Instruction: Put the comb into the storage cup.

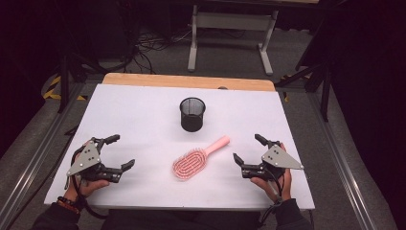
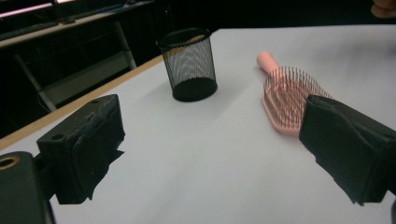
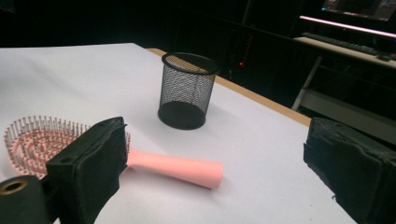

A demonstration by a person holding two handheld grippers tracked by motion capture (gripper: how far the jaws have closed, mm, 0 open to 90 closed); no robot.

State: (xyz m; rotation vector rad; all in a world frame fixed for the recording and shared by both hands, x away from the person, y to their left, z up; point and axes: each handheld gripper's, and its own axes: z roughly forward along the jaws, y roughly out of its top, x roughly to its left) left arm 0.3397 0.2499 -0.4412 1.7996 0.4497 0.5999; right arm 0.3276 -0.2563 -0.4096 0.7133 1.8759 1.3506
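Note:
A pink hairbrush (image 1: 196, 158) lies bristles up on the white table (image 1: 143, 110), its handle pointing to the far right. Behind it stands a black mesh cup (image 1: 192, 114), upright and empty. My left gripper (image 1: 120, 152) rests near the front left, open, with nothing between its jaws. My right gripper (image 1: 248, 149) rests at the front right, also open and empty. In the left gripper view the hairbrush (image 2: 286, 95) lies beyond the right jaw and the cup (image 2: 189, 64) stands farther off. In the right gripper view the hairbrush (image 3: 177, 168) crosses behind the left jaw, with the cup (image 3: 186, 89) beyond.
The table's wooden far edge (image 1: 189, 81) shows behind the white sheet. A grey desk frame (image 1: 232, 33) stands on the floor beyond. Bare white surface lies between both grippers and the brush.

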